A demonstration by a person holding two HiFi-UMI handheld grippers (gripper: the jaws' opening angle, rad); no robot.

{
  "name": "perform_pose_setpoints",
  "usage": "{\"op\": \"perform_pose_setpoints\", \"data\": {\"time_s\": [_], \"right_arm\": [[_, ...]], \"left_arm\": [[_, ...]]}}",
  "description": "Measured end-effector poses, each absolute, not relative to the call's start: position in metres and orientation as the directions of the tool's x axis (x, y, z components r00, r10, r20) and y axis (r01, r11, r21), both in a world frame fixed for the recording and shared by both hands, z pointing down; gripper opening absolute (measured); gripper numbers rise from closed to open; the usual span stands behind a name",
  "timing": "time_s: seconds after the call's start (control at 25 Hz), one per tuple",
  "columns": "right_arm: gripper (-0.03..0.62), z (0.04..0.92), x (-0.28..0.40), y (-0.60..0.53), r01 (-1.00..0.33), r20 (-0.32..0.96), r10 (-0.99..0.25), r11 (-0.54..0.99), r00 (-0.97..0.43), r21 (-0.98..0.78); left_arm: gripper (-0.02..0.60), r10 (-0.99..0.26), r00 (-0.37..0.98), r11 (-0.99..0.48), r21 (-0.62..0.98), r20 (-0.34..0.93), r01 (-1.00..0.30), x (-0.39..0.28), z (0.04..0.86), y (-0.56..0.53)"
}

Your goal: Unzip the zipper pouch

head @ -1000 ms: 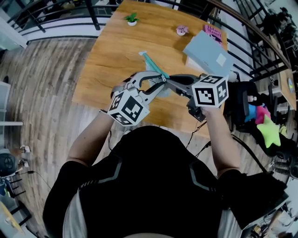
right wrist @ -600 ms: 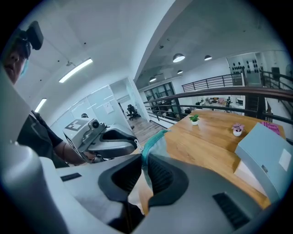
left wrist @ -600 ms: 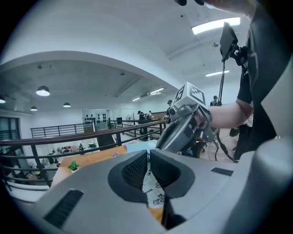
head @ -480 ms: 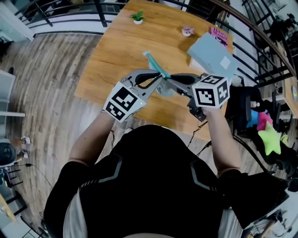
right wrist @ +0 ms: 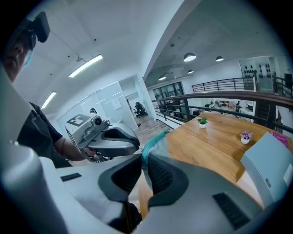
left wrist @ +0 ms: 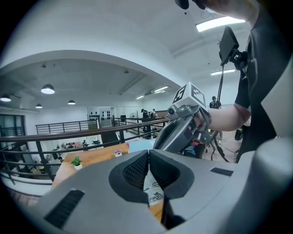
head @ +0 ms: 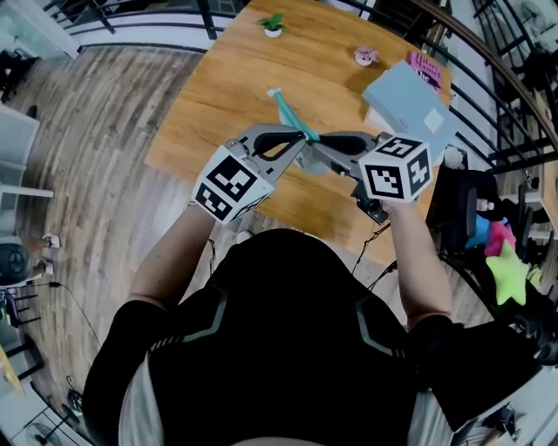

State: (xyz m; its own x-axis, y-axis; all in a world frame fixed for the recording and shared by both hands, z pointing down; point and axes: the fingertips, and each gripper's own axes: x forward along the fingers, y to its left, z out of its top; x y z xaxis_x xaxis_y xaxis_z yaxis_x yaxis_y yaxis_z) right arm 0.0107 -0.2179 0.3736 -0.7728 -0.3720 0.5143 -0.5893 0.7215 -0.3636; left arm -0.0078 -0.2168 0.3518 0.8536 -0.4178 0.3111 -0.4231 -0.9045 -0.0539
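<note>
White printed fabric zipper pouch [head: 292, 115], teal zipper edge, held above light wooden table [head: 209, 104], frame centre-top. Long axis runs from gripper tips up-left, away from person [head: 288, 348]. Left gripper [left wrist: 149, 157]: jaws just closed fully, pinching pouch's near end, likely pull tab, though tab itself unseen. Right gripper [right wrist: 143, 160]: clamped on teal edge just beside. Pull likely along that edge. Mezzanine: black railing [right wrist: 219, 97], plank floor [head: 96, 157].

A wooden table [head: 218, 104] is standing on a plank floor [head: 96, 139]. A small potted plant [head: 273, 25] is sitting at its far edge, with a pink-flowered pot [head: 365, 57] to the right. At the far right, a grey-blue box [head: 408, 97] is partly covering a pink book [head: 430, 68].
</note>
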Motion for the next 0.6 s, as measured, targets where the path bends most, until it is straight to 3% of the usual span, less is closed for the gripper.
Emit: {"op": "perform_pose_setpoints", "data": {"time_s": [0.2,0.6], "right_arm": [[0.052,0.369,0.010,-0.218,-0.557,0.492,-0.350,0.743,-0.797,-0.372],[0.051,0.365,0.001,-0.218,-0.515,0.485,-0.316,0.779,-0.815,-0.357]], "left_arm": [[0.032,-0.485,0.822,-0.856,0.028,0.300,-0.515,-0.020,0.346,-0.228],[0.032,-0.582,0.753,-0.788,0.013,0.305,-0.615,-0.057,0.337,-0.245]]}}
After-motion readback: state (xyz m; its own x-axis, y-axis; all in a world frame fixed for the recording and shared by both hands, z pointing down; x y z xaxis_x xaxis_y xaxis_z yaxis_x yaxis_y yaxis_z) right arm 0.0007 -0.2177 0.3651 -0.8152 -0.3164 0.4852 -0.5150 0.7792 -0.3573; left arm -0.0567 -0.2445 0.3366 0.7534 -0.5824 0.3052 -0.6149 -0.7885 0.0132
